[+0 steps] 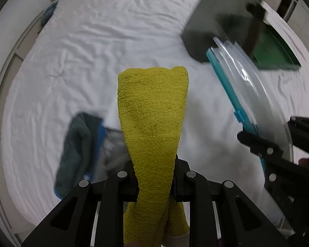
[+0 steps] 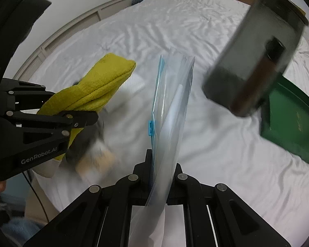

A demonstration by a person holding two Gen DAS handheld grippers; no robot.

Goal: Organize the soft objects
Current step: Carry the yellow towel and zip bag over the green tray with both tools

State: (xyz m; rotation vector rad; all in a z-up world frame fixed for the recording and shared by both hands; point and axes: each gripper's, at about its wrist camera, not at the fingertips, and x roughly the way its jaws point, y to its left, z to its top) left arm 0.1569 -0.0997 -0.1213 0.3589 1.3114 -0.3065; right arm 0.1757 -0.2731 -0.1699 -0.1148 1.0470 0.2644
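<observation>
- Yellow terry towel [image 1: 152, 123], left wrist view: a folded strip rising up the middle of the frame, pinched low down between the two black fingers of the left gripper [image 1: 154, 182], whose jaws are closed on the cloth; the free end stands above the fingers, and a shorter end hangs below them.
- White bed sheet [image 1: 105, 41], wrinkled, fills the background of this view.
- Grey-and-blue cloth [image 1: 78, 152], blurred, lies on the sheet to the left of the towel.
- Clear plastic bag [image 1: 247, 86] with a teal zip strip — held at the right edge by the right gripper [image 1: 263, 146], seen here from the side and clamped on the bag's lower part.
- Dark box [image 1: 222, 20], blurred, sits at upper right, with a green tray [image 1: 278, 55] just beside it.
- Clear plastic bag [image 2: 171, 111], right wrist view: it stands edge-on up the centre, gripped between the closed fingers of the right gripper [image 2: 160, 177]; a small blue slider clip shows on its left edge.
- Yellow terry towel [image 2: 101, 84] appears at left, clamped in the left gripper [image 2: 86, 117] — apart from the bag, above the sheet [image 2: 216, 160].
- Dark box [image 2: 255, 65] and green tray [image 2: 292, 121] occupy the right side, on the bed.
</observation>
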